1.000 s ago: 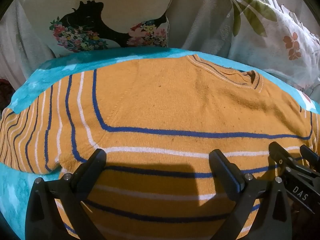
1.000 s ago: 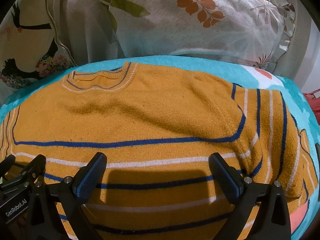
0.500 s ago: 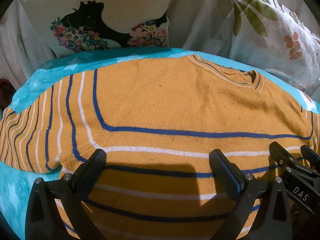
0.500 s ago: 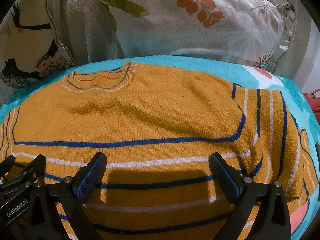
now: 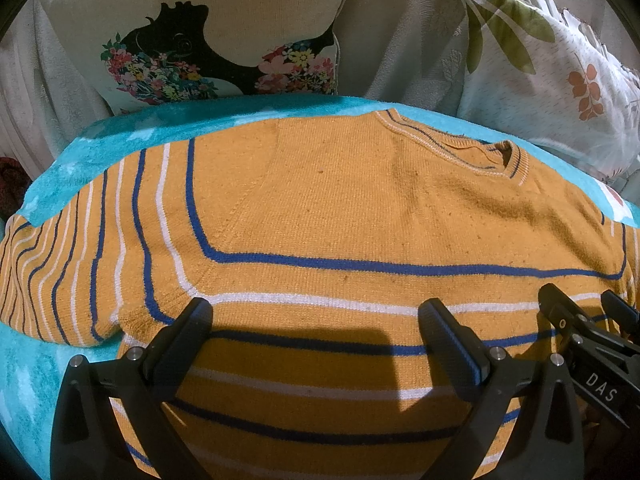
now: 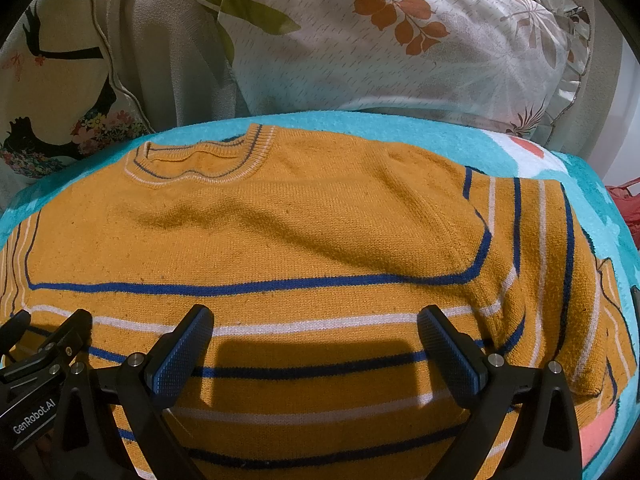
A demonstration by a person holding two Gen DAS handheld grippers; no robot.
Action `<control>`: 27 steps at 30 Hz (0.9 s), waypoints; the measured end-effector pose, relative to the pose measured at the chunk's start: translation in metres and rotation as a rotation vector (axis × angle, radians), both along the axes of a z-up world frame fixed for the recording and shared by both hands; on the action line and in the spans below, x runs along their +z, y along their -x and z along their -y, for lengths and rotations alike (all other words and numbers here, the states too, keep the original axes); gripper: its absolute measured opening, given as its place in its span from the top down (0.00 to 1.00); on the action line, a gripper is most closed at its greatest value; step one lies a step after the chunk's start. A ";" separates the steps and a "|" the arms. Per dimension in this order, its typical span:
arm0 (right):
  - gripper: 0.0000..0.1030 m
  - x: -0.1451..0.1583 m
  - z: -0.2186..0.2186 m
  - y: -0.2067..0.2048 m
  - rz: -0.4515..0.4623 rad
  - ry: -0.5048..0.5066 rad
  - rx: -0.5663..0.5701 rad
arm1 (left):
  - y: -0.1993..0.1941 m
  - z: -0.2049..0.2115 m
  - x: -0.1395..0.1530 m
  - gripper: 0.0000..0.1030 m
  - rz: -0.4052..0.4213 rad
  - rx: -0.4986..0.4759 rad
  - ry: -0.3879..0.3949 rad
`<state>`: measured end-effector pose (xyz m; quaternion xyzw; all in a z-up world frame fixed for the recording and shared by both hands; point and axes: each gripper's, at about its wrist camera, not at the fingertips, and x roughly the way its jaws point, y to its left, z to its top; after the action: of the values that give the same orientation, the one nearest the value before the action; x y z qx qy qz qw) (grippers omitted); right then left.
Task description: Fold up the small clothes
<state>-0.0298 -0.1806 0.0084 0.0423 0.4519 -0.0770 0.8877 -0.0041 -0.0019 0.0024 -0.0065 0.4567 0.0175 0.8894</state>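
An orange knit sweater (image 5: 340, 208) with blue and white stripes lies spread flat, front up, on a turquoise towel (image 5: 120, 140); it also shows in the right wrist view (image 6: 320, 232). Its neckline (image 6: 200, 160) points away from me. Its left sleeve (image 5: 60, 272) and right sleeve (image 6: 552, 264) lie out to the sides. My left gripper (image 5: 316, 320) is open and empty above the sweater's lower left body. My right gripper (image 6: 316, 320) is open and empty above the lower right body. Each gripper shows at the edge of the other's view.
A cushion with a black bird and flowers (image 5: 208, 44) leans behind the towel at the left. A white pillow with leaf prints (image 6: 400, 40) lies behind at the right. A red object (image 6: 628, 208) sits past the towel's right edge.
Almost nothing: the left wrist view has shifted very slightly, so the sweater sits a touch lower in it. Both grippers stay open and empty.
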 end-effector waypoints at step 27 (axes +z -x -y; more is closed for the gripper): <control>0.00 0.000 0.000 0.000 0.002 -0.005 0.000 | 0.000 0.000 0.002 0.00 0.002 0.004 -0.004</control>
<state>-0.0300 -0.1804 0.0081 0.0446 0.4514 -0.0759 0.8880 -0.0041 -0.0014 0.0041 -0.0056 0.4559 0.0203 0.8898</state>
